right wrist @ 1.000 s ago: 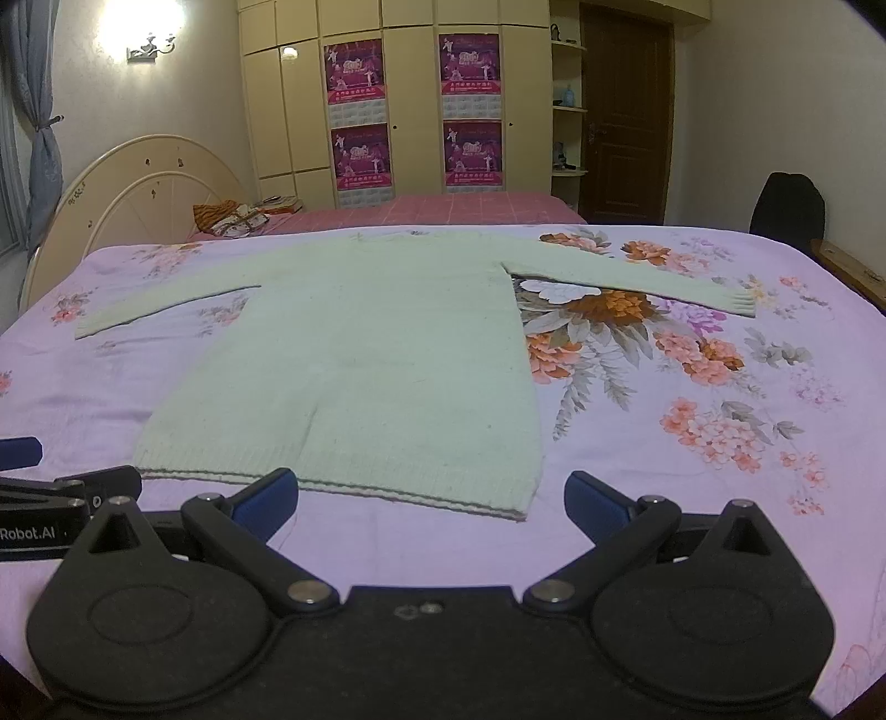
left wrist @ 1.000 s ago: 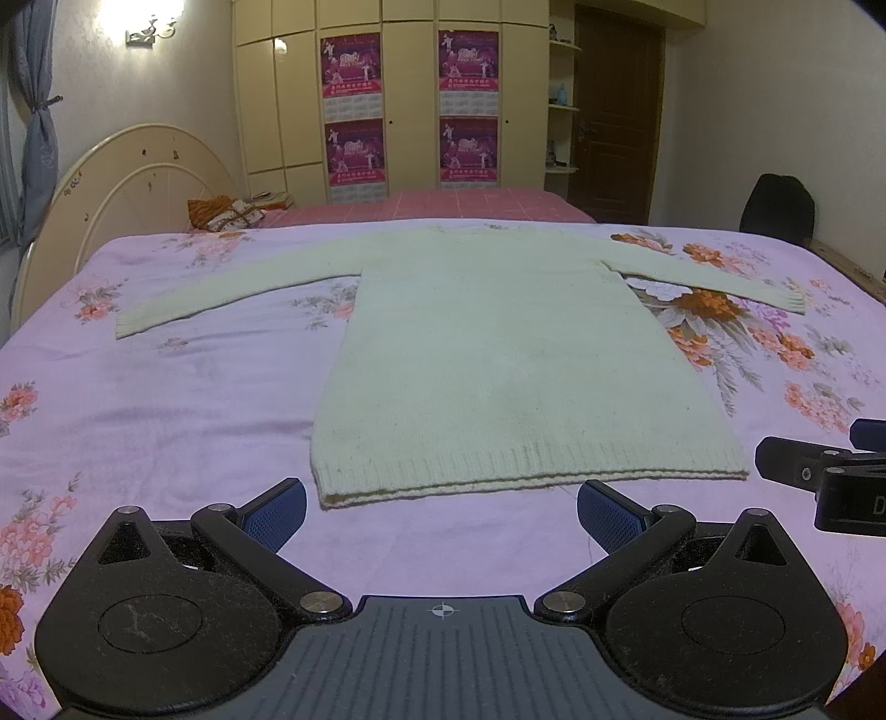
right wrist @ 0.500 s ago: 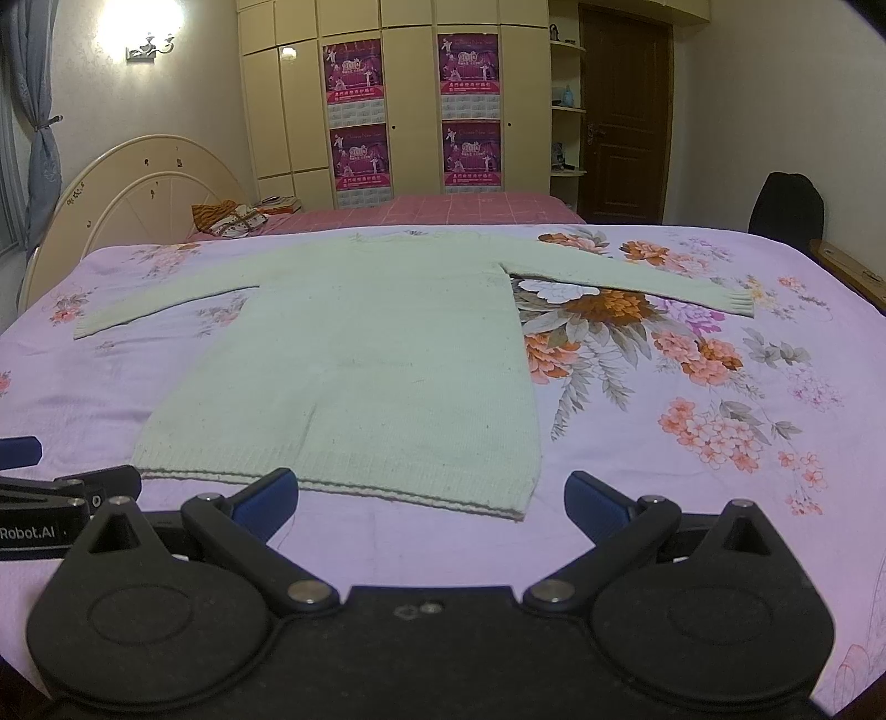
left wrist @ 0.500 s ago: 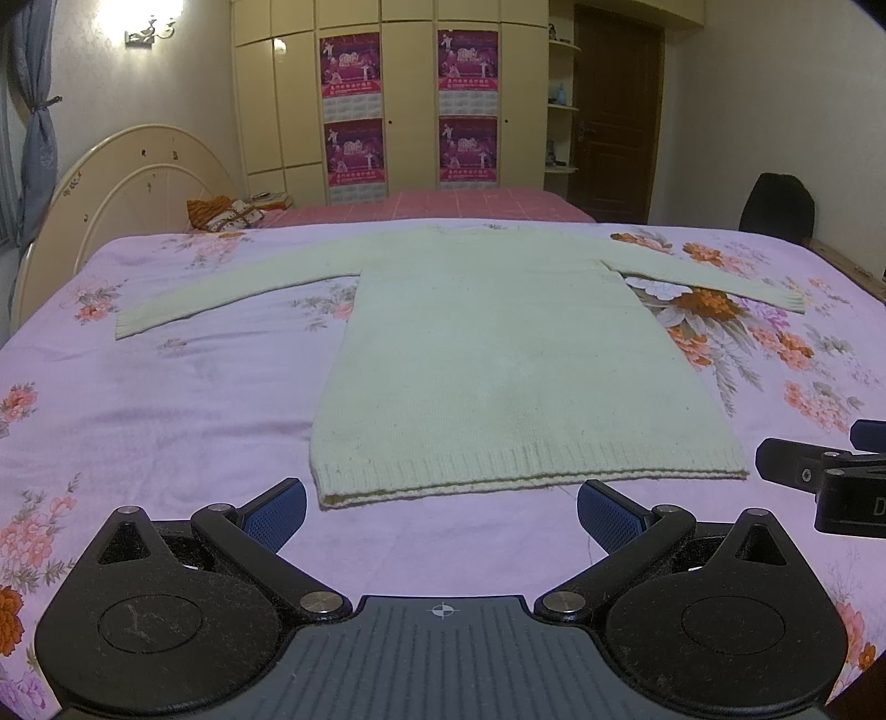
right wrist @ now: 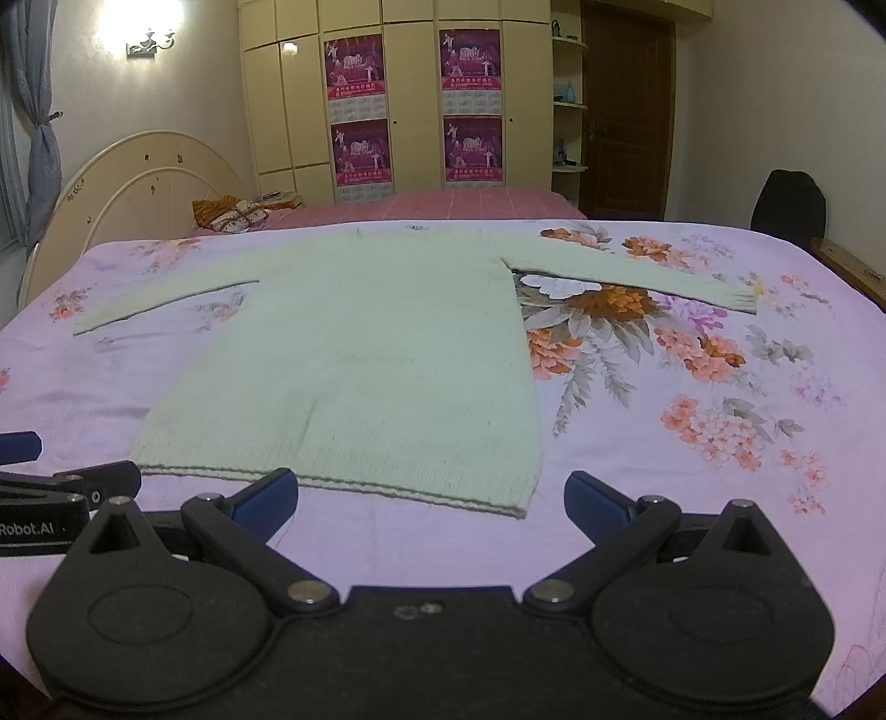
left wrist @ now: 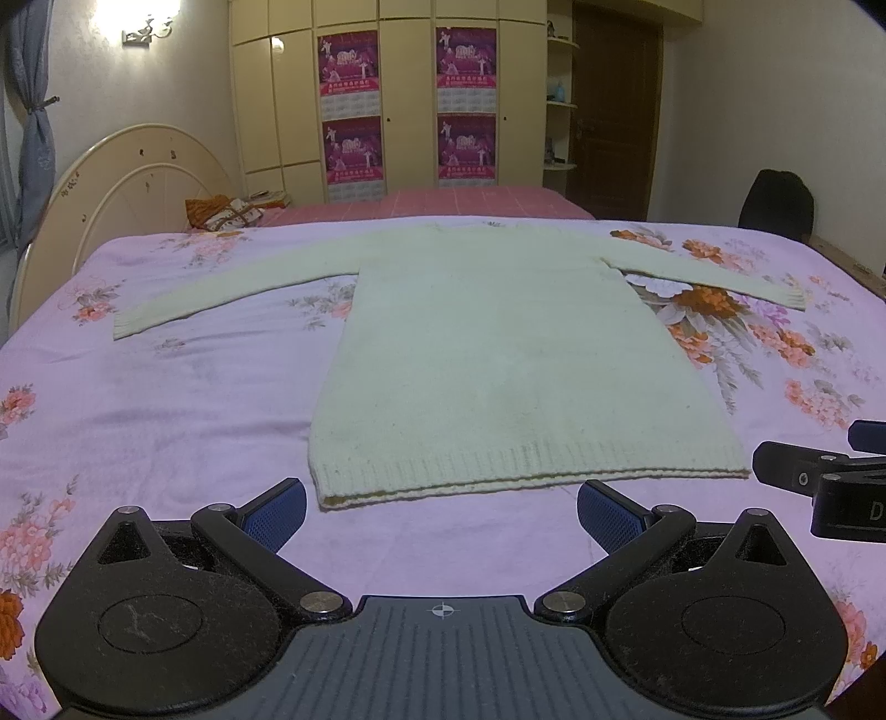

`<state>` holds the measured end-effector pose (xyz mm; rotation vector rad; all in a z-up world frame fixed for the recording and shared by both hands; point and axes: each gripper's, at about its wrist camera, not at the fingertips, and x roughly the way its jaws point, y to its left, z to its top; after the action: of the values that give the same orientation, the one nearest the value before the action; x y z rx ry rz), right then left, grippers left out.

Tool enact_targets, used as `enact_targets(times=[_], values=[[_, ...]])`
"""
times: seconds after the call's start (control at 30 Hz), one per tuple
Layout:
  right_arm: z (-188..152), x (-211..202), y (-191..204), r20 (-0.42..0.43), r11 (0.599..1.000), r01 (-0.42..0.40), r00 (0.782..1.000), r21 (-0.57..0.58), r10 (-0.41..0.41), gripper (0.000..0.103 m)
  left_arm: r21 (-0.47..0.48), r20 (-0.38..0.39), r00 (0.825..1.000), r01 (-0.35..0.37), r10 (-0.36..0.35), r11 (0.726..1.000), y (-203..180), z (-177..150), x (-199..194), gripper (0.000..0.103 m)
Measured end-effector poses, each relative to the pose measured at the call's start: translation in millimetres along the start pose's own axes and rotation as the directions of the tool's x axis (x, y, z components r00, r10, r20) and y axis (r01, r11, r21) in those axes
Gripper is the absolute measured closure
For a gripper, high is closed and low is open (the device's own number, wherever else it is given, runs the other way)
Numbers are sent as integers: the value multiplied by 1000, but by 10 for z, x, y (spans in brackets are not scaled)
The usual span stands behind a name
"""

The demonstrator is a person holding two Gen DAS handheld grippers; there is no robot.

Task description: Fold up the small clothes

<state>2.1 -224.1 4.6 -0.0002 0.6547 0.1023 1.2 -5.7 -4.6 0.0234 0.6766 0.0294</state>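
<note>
The left gripper [left wrist: 441, 512] hovers low over the near edge of the bed, its blue-padded fingers [left wrist: 275, 512] spread wide and holding nothing. The right gripper [right wrist: 431, 501] sits beside it, fingers [right wrist: 264, 498] equally wide and empty; each gripper shows at the edge of the other's view.

Just past both sets of fingertips lies the ribbed hem of a pale cream sweater [left wrist: 487, 354], spread flat on the bed with both sleeves stretched out to the sides. In the right wrist view the hem's right corner falls between the fingers.

The bed [left wrist: 166, 399] is covered by a lilac sheet printed with orange and pink flowers, the largest bloom under the right sleeve. Behind it are a second bed with a pink cover [left wrist: 443, 199], a rounded cream headboard [left wrist: 138, 183], a tall cream wardrobe [left wrist: 404, 94] carrying four magenta posters [left wrist: 349, 61] whose print is too small to read, a dark door [left wrist: 614, 105], a lit wall lamp [left wrist: 144, 22] and a black chair [left wrist: 778, 199].

The left gripper's side reads "Robot.AI" [right wrist: 27, 529].
</note>
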Motion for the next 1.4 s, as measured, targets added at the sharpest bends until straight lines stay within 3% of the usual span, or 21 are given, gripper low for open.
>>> enact_targets(times=[0.47, 0.6, 0.83, 1.1, 1.2, 1.3, 1.4], values=[[8, 63, 43, -12, 1000, -14, 1000, 0, 14, 1, -11, -12, 1000, 14, -14, 1000, 72, 16, 43, 0], [35, 89, -45, -10, 998, -36, 999, 41, 37, 1, -69, 12, 997, 80, -80, 994, 149, 110, 110, 0], [212, 180, -421, 32, 995, 23, 999, 101, -26, 1, -71, 48, 989, 142, -139, 987, 190, 494, 451, 0], [715, 486, -1195, 110, 975, 113, 985, 189, -135, 4, -43, 58, 989, 139, -137, 989, 274, 1102, 1200, 0], [934, 662, -1455, 140, 971, 153, 974, 184, -180, 11, -49, 68, 993, 98, -94, 994, 328, 1309, 1488, 0], [1109, 927, -1716, 127, 963, 186, 969, 196, -213, 57, -63, 67, 997, 46, -42, 997, 403, 1490, 1811, 0], [1243, 1269, -2053, 106, 943, 214, 963, 255, -247, 46, -73, 63, 998, -3, 8, 997, 457, 1648, 2105, 0]])
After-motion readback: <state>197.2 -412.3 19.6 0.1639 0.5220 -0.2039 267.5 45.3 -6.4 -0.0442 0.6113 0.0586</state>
